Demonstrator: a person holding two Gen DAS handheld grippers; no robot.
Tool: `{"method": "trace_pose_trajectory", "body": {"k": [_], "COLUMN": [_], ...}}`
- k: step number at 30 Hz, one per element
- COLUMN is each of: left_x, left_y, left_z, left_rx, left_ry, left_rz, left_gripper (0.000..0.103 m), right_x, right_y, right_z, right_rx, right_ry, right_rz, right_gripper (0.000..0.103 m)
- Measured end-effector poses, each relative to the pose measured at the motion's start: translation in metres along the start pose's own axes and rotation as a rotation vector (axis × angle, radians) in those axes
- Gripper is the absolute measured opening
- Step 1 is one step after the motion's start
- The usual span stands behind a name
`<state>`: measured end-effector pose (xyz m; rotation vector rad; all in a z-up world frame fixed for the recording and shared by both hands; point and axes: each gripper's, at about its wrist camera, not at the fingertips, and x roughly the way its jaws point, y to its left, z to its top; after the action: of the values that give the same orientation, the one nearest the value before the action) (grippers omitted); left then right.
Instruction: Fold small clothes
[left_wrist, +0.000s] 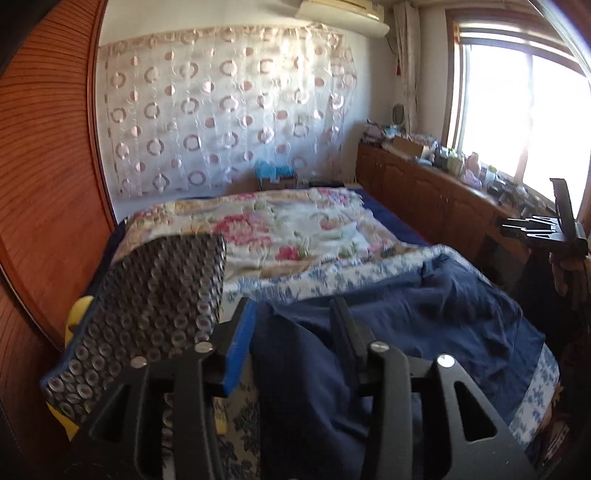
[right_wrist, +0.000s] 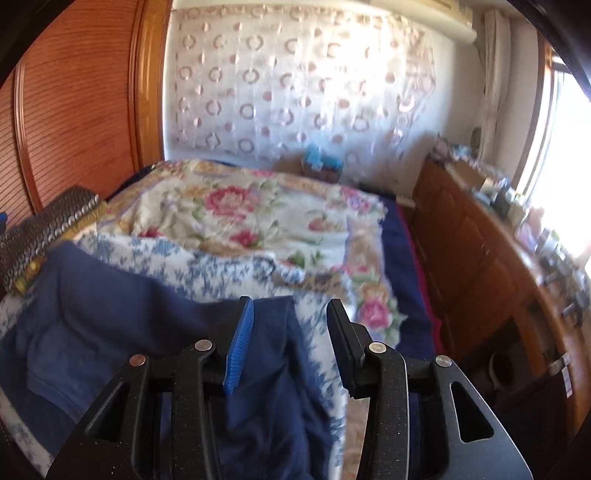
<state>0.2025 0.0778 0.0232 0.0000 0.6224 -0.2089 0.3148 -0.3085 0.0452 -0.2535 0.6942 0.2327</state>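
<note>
A navy blue garment (left_wrist: 424, 314) lies rumpled on the near end of the bed, on a blue-and-white patterned sheet (left_wrist: 314, 284). My left gripper (left_wrist: 291, 306) is low over the garment's left part. Its jaws stand apart, with a fold of the navy cloth running between them, and the pads do not press on it. In the right wrist view the same garment (right_wrist: 110, 314) spreads to the left. My right gripper (right_wrist: 290, 304) is open over its right edge, with navy cloth between the fingers. The right gripper also shows at the far right of the left wrist view.
A floral quilt (right_wrist: 240, 214) covers the far half of the bed. A dark dotted cushion (left_wrist: 159, 295) sits at the bed's left edge, against a wooden panel (left_wrist: 48, 184). A wooden cabinet (right_wrist: 480, 251) with clutter on top runs along the right, under the window.
</note>
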Motion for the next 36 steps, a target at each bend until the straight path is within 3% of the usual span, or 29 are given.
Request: {"method": "trace_pose_trajectory", "body": {"k": [7, 18, 21, 24, 31, 36], "left_x": [-0.009, 0.007, 0.013, 0.014, 0.022, 0.023], "left_y": [-0.026, -0.019, -0.015, -0.017, -0.031, -0.03], "left_z": [-0.048, -0.115, -0.122, -0.126, -0.131, -0.131], "left_rx": [0.036, -0.034, -0.055, -0.056, -0.014, -0.035], "left_ry": [0.095, 0.243, 0.257, 0.246, 0.254, 0.256], "left_rz": [-0.005, -0.006, -0.006, 0.001, 0.062, 0.054], "left_gripper": [0.046, 0.046, 0.047, 0.047, 0.055, 0.056], "right_x": [0.005, -0.021, -0.028, -0.027, -0.014, -0.005], "right_y": [0.001, 0.006, 0.003, 0.001, -0.008, -0.007], "right_z": [-0.063, -0.151, -0.158, -0.165, -0.168, -0.158], "right_rx": [0.031, 0.176, 0.191, 0.209, 0.275, 0.3], "right_ry": [0.089, 0.179, 0.173, 0.185, 0.197, 0.179], "right_rz": [0.086, 0.134, 0.151, 0.164, 0.161, 0.157], "right_gripper": [0.053, 0.053, 0.054, 0.066, 0.066, 0.066]}}
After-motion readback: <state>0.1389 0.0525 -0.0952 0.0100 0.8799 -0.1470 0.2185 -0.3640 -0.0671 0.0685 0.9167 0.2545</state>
